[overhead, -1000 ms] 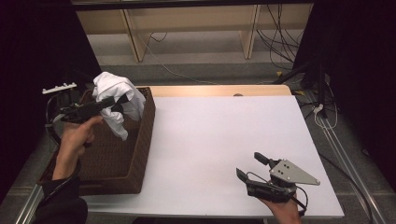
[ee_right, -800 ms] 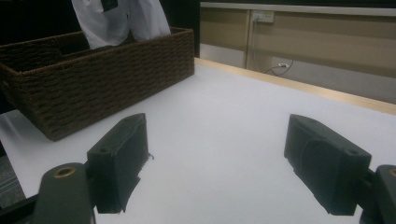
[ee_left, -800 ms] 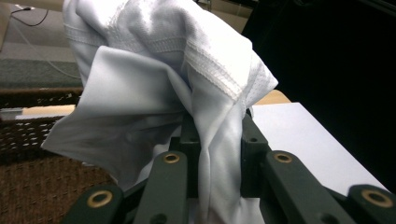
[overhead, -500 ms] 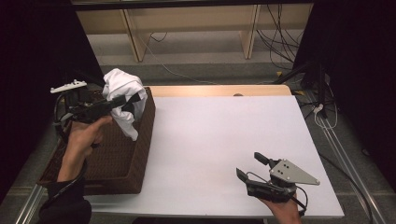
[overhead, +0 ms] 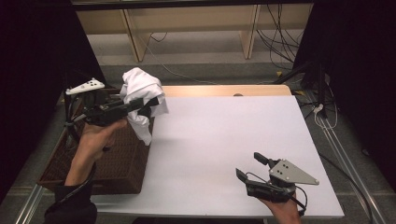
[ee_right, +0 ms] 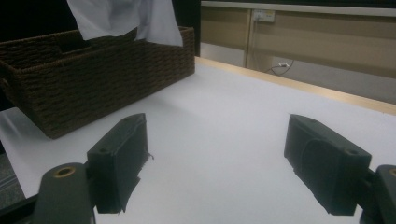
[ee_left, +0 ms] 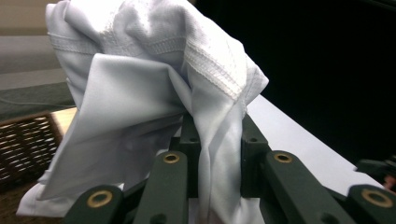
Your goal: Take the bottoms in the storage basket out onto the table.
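Left gripper [overhead: 148, 103]: seen at the upper left of the high view, held level in the person's left hand [overhead: 95, 137], jaws pointing toward frame centre. The jaws are clenched on a white cloth [overhead: 139, 91]. In the left gripper view the two black jaws rise from the bottom edge and pinch a gathered fold of the cloth [ee_left: 154, 88] between them; the rest of the fabric bunches above and drapes down the left side of that frame, its stitched hems showing near the top.

Cloth position: raised clear above the far right corner of a brown wicker basket [overhead: 116, 158], which sits at the left of the high view on the white table [overhead: 224, 135]. A loose tail of the cloth hangs down just past the basket's right wall, over the table edge of the basket. Whether the tail touches the basket rim cannot be determined.

Right gripper [overhead: 247, 165]: lower right of the high view, held low over the table in the person's right hand [overhead: 285, 212], well apart from the cloth. Its jaws stand released and wide, with bare table surface between them in the right gripper view [ee_right: 215, 154]. The basket [ee_right: 93, 70] occupies the upper left of that view, with the cloth [ee_right: 126, 18] hanging above it at the top edge.
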